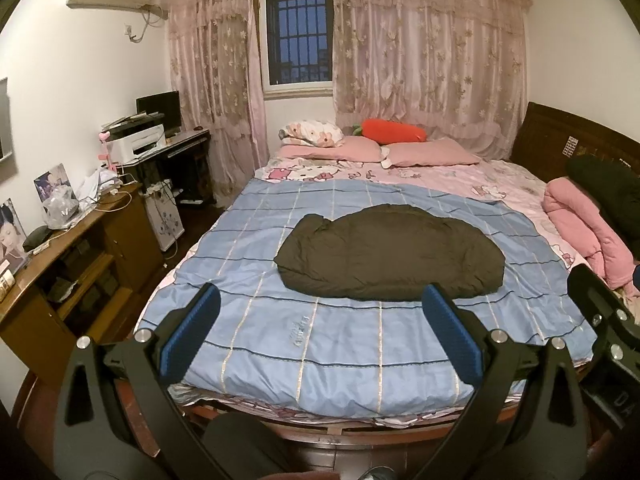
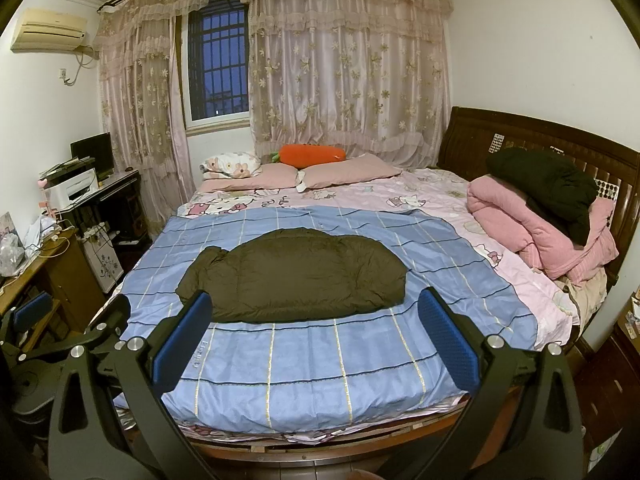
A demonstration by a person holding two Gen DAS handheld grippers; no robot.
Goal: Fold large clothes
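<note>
Dark olive jacket [image 1: 390, 254] lies crosswise on the bed [image 1: 344, 344] (both grippers' jaws spread, empty)

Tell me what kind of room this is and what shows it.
A home bedroom, most likely: a large bed with pillows against a wooden headboard, curtains over a barred window, and a dark coat laid on the blue cover.
</note>
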